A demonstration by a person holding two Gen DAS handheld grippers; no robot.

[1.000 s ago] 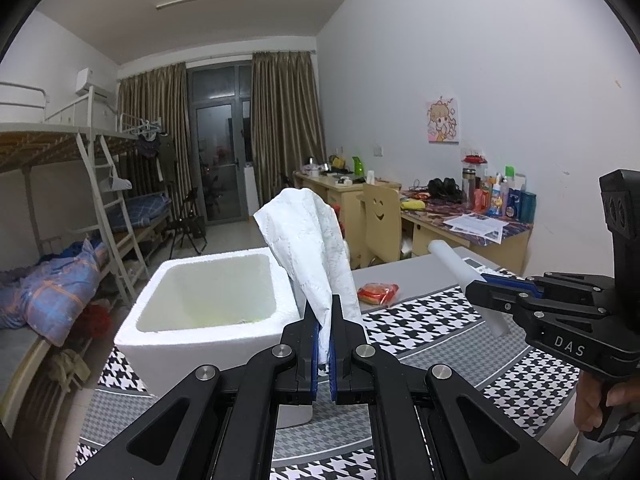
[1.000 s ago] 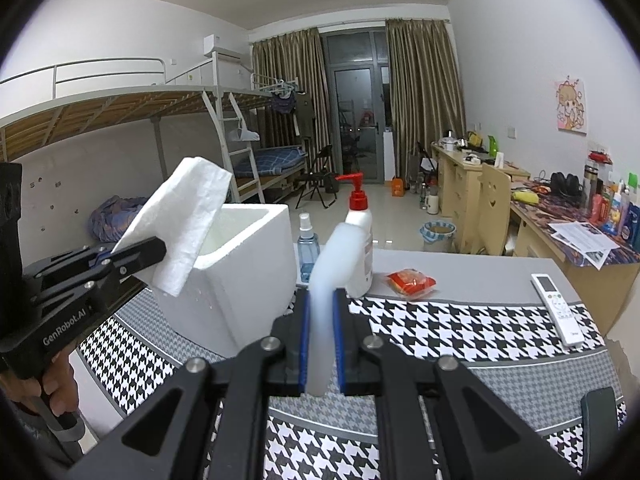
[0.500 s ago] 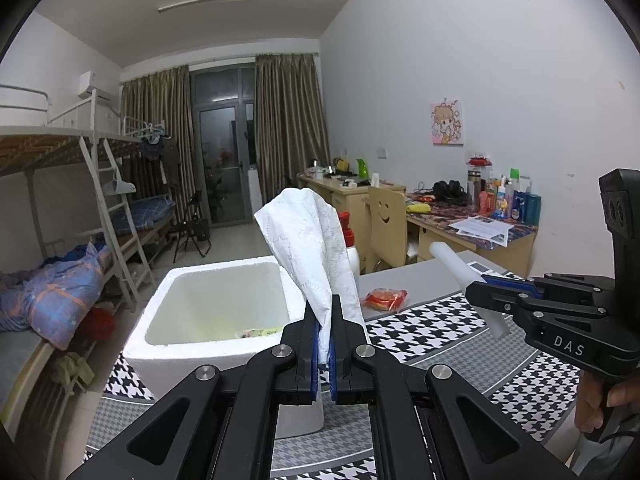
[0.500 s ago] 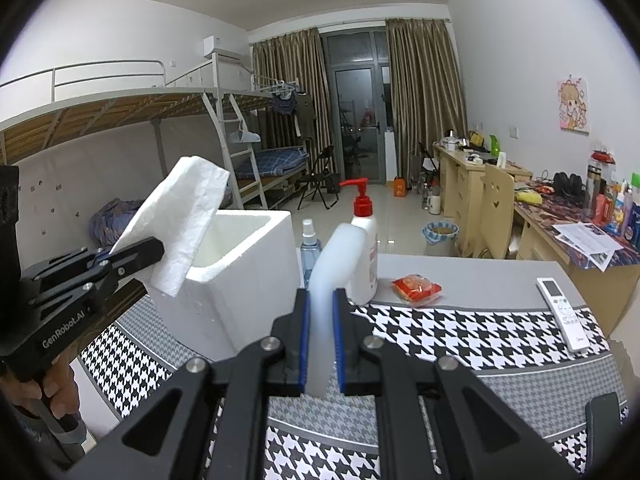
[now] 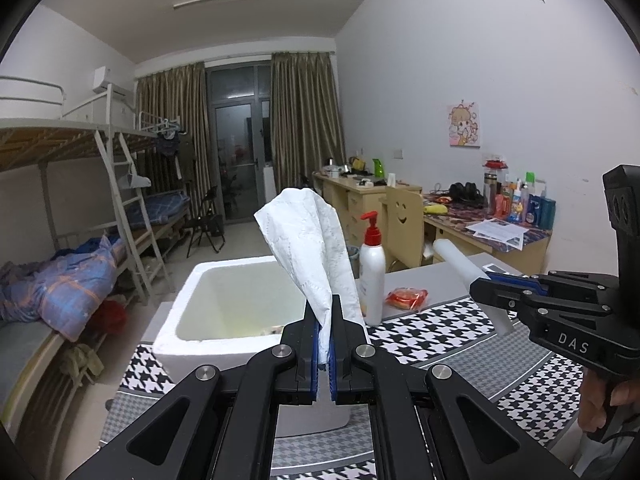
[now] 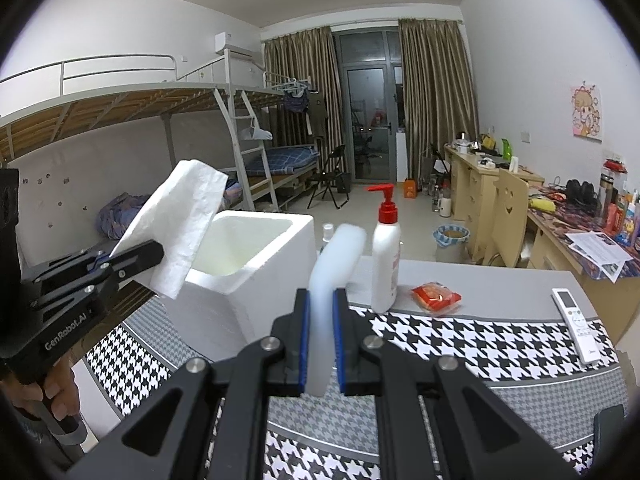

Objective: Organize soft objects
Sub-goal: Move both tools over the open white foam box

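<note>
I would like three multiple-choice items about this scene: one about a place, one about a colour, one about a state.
1. Where does the red snack packet lie?
A. inside the foam box
B. on the table, right of the pump bottle
C. on the bunk bed

2. What colour is the pump bottle's pump?
A. red
B. green
C. black

3. What does the left claw hold?
A. nothing
B. the remote control
C. a white paper towel

Key: 1 B, the packet rests on the grey table beside the bottle. 2 A, its pump is red. 3 C, the white paper towel is pinched between its pads.
</note>
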